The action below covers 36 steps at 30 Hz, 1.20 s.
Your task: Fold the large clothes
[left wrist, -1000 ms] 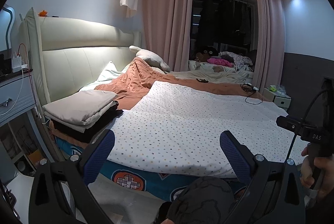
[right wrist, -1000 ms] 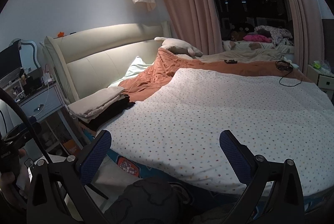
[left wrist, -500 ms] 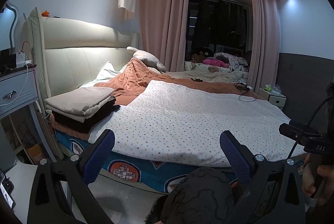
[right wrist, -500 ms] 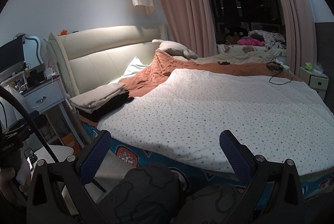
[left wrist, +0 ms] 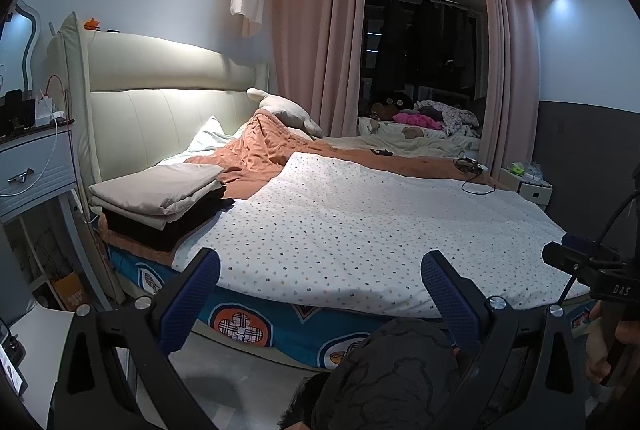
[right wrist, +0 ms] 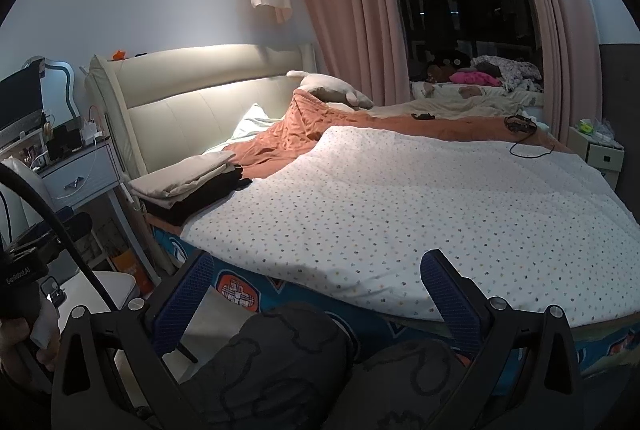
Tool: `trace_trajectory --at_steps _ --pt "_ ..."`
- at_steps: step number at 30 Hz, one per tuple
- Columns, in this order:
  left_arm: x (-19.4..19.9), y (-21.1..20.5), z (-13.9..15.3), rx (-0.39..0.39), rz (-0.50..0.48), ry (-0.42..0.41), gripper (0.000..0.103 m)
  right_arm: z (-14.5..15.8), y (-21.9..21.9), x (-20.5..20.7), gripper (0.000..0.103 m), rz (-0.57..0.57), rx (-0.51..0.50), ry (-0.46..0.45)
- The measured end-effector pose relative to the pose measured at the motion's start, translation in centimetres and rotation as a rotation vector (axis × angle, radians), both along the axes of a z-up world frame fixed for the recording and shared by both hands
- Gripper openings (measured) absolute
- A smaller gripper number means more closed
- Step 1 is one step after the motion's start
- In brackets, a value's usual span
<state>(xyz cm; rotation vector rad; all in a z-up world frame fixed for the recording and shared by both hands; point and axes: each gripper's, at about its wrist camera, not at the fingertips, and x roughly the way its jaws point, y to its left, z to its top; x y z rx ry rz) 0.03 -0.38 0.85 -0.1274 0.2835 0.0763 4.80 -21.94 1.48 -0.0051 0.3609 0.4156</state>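
Beside bed (left wrist: 256, 322), both grippers (left wrist: 320, 290) (fingers spread) empty.

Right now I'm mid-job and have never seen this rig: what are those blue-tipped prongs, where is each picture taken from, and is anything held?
Each picture comes from a fisheye camera on a handheld gripper, looking along its two blue-padded fingers. One shows the left gripper, the other the right gripper. Both are open and hold nothing. Ahead is a bed with a dotted white quilt spread flat, an orange blanket behind it, and a stack of folded clothes near the headboard. The dark patterned fabric low between the fingers is not gripped.
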Motion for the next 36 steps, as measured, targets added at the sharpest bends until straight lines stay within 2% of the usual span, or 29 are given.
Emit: trace_trajectory --at_steps 15,36 --pt "0.1 0.1 -0.3 -0.007 0.016 0.0 0.103 -1.1 0.2 -0.6 0.103 -0.008 0.011 0.009" --pt "-0.5 0.1 -0.1 -0.019 0.017 -0.008 0.103 -1.0 -0.7 -1.0 0.103 -0.006 0.008 0.004"
